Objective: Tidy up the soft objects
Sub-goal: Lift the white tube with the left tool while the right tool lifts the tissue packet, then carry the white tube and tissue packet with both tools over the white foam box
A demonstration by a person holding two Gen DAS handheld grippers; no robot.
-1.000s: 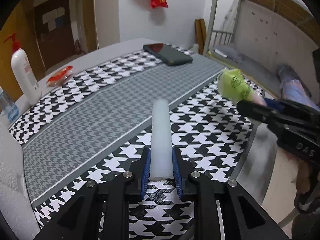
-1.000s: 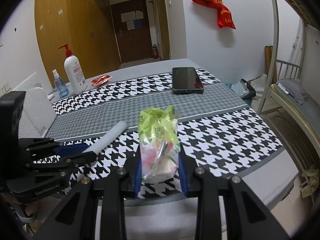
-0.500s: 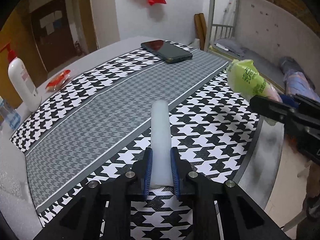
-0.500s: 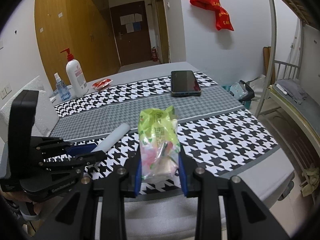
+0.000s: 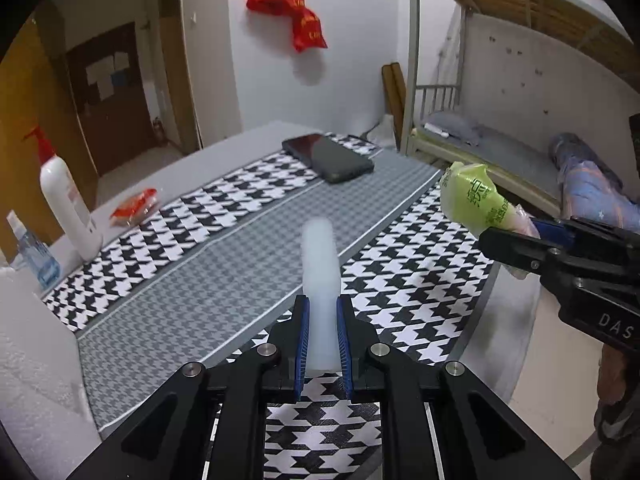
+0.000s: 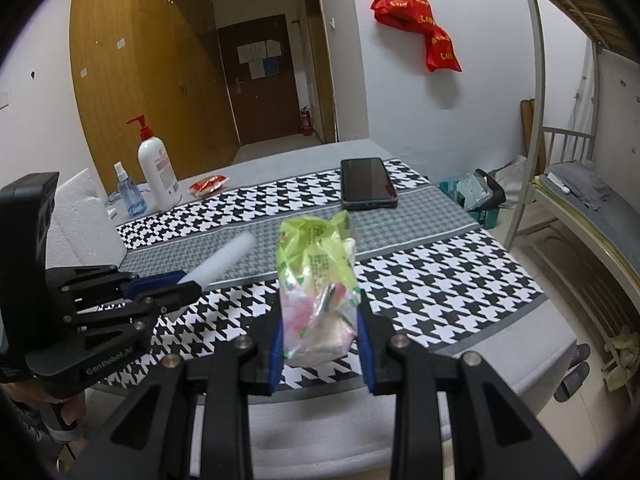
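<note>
My left gripper is shut on a white foam stick and holds it in the air over the near edge of the houndstooth table cover. The stick also shows in the right wrist view, at the left gripper. My right gripper is shut on a green and clear plastic snack bag, held above the table's near edge. The bag also shows in the left wrist view, at the right gripper.
A dark phone lies on the far side of the cover. A white pump bottle, a small blue spray bottle and a red packet stand at the far left. White foam lies left. A bunk bed stands right.
Both grippers have risen a little with their objects still held. The left wrist view now tilts upward and shows more of the wall and the bunk.
</note>
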